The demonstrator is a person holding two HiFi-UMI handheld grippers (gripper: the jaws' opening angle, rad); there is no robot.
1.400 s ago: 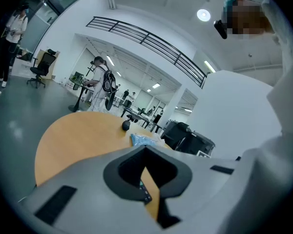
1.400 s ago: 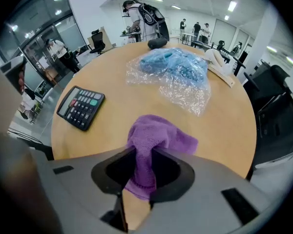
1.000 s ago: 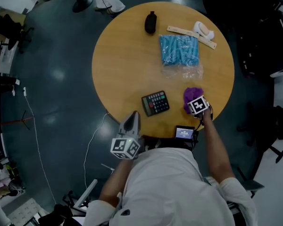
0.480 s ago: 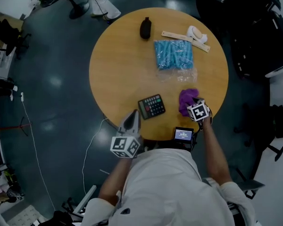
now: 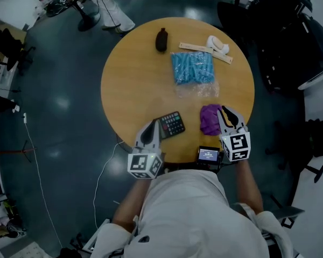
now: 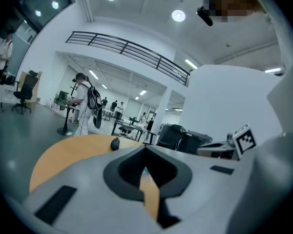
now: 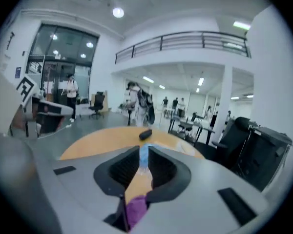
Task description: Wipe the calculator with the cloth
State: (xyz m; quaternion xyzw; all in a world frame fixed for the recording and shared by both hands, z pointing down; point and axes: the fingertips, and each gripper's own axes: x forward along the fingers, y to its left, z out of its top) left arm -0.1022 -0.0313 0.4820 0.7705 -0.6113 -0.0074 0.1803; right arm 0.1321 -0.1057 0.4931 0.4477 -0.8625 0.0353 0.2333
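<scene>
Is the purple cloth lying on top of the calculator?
No, the purple cloth lies on the round table to the right of the calculator, with bare wood between them.

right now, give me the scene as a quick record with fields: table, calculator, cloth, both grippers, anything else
table: round, wooden top
calculator: lies flat near the front edge
cloth: purple, bunched on the table right of the calculator, not touching it
left gripper: jaws together, nothing between them
right gripper: jaws have just been closing, narrow gap left; cloth shows low in the gap but does not look pinched
other items: blue packet and dark object on the far side
</scene>
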